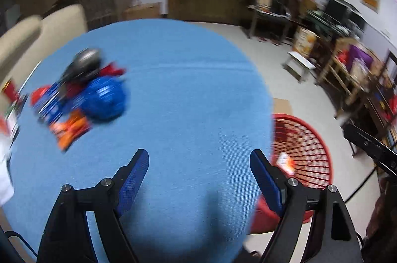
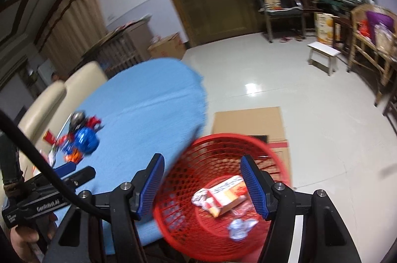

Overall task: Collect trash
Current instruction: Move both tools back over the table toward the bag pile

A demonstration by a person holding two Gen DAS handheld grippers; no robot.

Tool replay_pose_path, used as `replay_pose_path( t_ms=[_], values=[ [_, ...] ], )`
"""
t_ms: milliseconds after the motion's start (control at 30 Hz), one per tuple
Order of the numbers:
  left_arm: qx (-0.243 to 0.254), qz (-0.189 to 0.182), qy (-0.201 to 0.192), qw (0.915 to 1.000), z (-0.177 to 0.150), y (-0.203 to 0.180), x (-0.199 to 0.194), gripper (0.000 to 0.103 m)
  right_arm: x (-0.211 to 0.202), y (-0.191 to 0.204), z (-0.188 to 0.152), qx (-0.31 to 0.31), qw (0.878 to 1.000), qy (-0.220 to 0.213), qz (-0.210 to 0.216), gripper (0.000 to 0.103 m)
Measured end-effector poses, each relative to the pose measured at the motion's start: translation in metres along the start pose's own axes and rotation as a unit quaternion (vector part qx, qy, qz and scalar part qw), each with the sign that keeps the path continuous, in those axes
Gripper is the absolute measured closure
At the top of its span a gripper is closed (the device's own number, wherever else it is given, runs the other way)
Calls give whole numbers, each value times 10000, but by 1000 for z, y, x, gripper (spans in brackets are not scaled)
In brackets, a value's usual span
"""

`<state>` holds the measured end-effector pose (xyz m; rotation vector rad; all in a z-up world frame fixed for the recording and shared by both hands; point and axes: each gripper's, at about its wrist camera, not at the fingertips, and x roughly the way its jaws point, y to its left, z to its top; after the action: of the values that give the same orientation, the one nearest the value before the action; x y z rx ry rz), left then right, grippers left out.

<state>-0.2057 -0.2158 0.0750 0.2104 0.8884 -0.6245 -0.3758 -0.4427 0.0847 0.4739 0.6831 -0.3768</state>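
**Wrappers wait up-left of empty jaws**

Left wrist view: the left gripper (image 1: 199,161), jaws wide and empty, hovers over the blue table (image 1: 188,89); the wrapper pile (image 1: 84,99) lies ahead-left.

Right wrist view: the right gripper (image 2: 202,170), also wide and empty, hangs above the red basket (image 2: 223,191), farther from that pile.

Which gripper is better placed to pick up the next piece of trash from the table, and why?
Left. The left gripper hangs open over the blue table, with the wrapper pile ahead of it. The right gripper is open above the red basket, off the table's edge.
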Motion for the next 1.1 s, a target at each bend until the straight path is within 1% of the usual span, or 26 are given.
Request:
replay_pose_path(
  t_ms=[133, 167, 267, 400, 533, 633, 733, 833, 967, 1100],
  values=[
    [-559, 214, -20, 9982, -14, 53, -5, 19, 14, 42, -4, -371, 9989, 202, 210, 36],
    [-723, 289, -38, 9970, -19, 69, -7, 19, 19, 55, -5, -487, 9981, 265, 274, 36],
    [-1060, 478, -93, 9932, -30, 102, -12, 19, 32, 90, -11, -803, 9949, 438, 431, 36],
    [-1451, 658, -132, 9871, -43, 144, -17, 19, 53, 138, -12, -1219, 9882, 651, 654, 36],
    [-1676, 736, -137, 9830, -51, 174, -17, 19, 82, 187, -7, -1423, 9810, 889, 970, 35],
    [-1799, 752, -125, 9807, -58, 187, -17, 19, 106, 215, -2, -1501, 9764, 1064, 1126, 34],
    [-1874, 760, -95, 9793, -61, 197, -15, 19, 138, 250, 7, -1640, 9708, 1257, 1215, 33],
    [-1912, 757, -70, 9786, -61, 204, -13, 19, 168, 280, 14, -1759, 9668, 1371, 1248, 30],
    [-1880, 778, -54, 9791, -58, 212, -9, 19, 201, 302, 23, -1863, 9658, 1419, 1113, 30],
    [-1882, 785, -49, 9790, -50, 216, -5, 19, 226, 311, 28, -1878, 9641, 1535, 1086, 28]
  ],
)
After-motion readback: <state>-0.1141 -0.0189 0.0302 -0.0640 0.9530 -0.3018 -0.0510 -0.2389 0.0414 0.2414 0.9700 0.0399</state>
